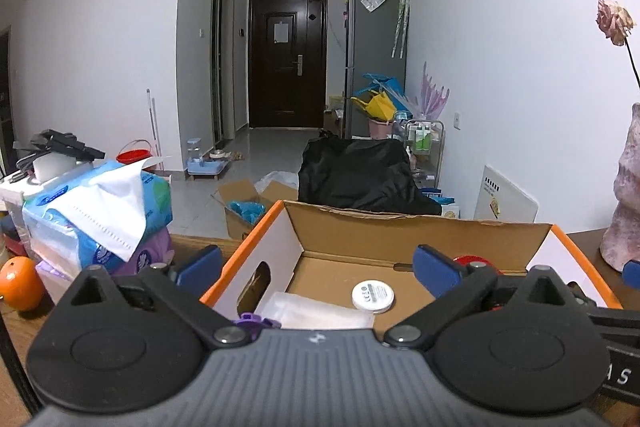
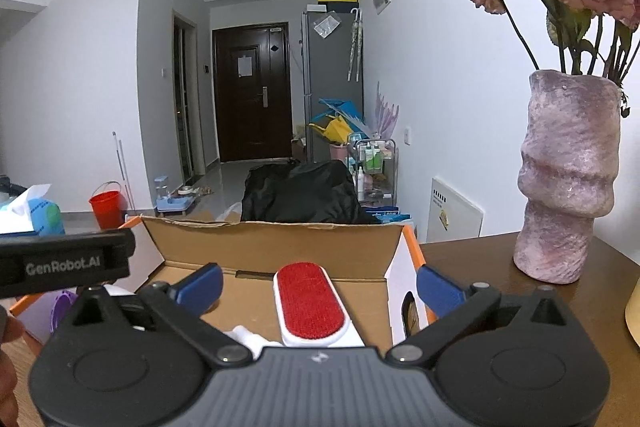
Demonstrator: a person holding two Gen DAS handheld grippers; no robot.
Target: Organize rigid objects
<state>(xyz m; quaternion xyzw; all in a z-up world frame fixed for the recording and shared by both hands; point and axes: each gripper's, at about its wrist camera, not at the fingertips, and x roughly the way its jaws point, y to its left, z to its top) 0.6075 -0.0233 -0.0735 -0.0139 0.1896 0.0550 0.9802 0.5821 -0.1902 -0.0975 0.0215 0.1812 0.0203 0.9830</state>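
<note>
Hovering over the cardboard box (image 1: pixel 420 227) — both grippers, left (image 1: pixel 318 267) & right (image 2: pixel 320 287), jaws spread wide, gripping nothing; red lint brush (image 2: pixel 310 307) lies btwn right jaws, white disc (image 1: pixel 373 296) btwn left.

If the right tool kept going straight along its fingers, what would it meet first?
Most likely the red lint brush lying in the cardboard box, centred between the open right tool's fingers. Beyond it is the box's far wall, though depth is uncertain.

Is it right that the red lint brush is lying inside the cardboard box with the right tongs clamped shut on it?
Not quite. The red lint brush does lie inside the cardboard box, but the right tongs stand wide open, pads clear of it, as the right wrist view shows.
</note>
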